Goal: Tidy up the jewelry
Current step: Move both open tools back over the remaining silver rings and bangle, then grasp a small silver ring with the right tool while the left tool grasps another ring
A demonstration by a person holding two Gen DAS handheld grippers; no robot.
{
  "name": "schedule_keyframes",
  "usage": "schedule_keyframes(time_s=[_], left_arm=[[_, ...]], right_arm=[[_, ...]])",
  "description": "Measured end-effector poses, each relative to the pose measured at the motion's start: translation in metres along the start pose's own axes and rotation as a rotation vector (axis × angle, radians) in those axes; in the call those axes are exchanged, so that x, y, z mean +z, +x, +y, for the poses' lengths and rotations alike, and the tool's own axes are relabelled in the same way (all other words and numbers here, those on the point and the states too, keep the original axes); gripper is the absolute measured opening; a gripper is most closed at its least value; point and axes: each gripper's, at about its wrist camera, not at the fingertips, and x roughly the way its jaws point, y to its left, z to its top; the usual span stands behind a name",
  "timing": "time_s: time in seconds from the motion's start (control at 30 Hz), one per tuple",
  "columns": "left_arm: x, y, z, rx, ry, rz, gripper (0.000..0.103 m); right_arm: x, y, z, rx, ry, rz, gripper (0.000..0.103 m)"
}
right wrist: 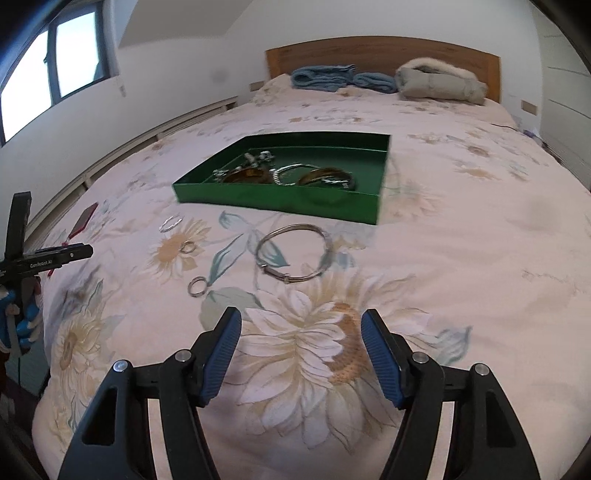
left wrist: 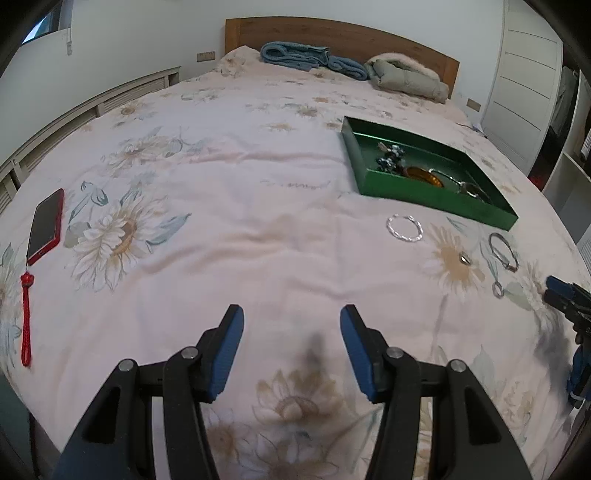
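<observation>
A green tray [left wrist: 432,192] [right wrist: 280,201] lies on the bed and holds several bracelets and bangles. On the bedspread in front of it lie a twisted silver bracelet [left wrist: 405,228] [right wrist: 170,223], a thin silver bangle [left wrist: 503,252] [right wrist: 294,253] and two small rings [left wrist: 465,259] [left wrist: 498,288] [right wrist: 187,247] [right wrist: 198,286]. My left gripper [left wrist: 291,317] is open and empty, hovering over bare bedspread left of the jewelry. My right gripper [right wrist: 301,321] is open and empty, just in front of the bangle; its fingers show at the right edge of the left wrist view [left wrist: 561,291].
A red phone [left wrist: 46,226] with a red strap [left wrist: 26,325] lies at the bed's left side. Blue towels [left wrist: 310,59] and a grey jacket [left wrist: 406,75] lie by the wooden headboard [left wrist: 332,33]. A wardrobe [left wrist: 524,81] stands at the right.
</observation>
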Motion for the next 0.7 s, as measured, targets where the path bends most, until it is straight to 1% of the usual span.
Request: schedule_keyframes(time_s=[0.1, 0.13, 0.2, 0.27, 0.33, 0.43, 0.53, 0.63, 0.7], left_arm=[[-0.001, 0.0, -0.01, -0.04, 0.001, 0.006, 0.053], [0.001, 0.001, -0.016, -0.068, 0.008, 0.01, 0.052], [0.006, 0.003, -0.03, -0.113, 0.036, 0.011, 0.052], [0.011, 0.006, -0.044, -0.134, 0.062, 0.008, 0.052], [0.014, 0.009, -0.052, -0.159, 0.069, 0.01, 0.052], [0.017, 0.013, -0.064, -0.179, 0.093, 0.013, 0.052], [0.018, 0.019, -0.077, -0.206, 0.125, 0.027, 0.052], [0.02, 0.027, -0.092, -0.231, 0.152, 0.038, 0.052], [0.022, 0.033, -0.1, -0.251, 0.159, 0.046, 0.052]], right_arm=[[0.004, 0.008, 0.012, 0.078, -0.03, 0.015, 0.052], [0.007, 0.012, 0.018, 0.112, -0.046, 0.023, 0.051], [0.013, 0.022, 0.033, 0.175, -0.089, 0.046, 0.046], [0.018, 0.035, 0.046, 0.209, -0.134, 0.078, 0.043], [0.021, 0.049, 0.058, 0.215, -0.174, 0.11, 0.04], [0.023, 0.068, 0.068, 0.185, -0.207, 0.152, 0.036], [0.023, 0.075, 0.069, 0.167, -0.202, 0.167, 0.03], [0.022, 0.077, 0.067, 0.169, -0.199, 0.17, 0.021], [0.021, 0.075, 0.066, 0.174, -0.201, 0.164, 0.02]])
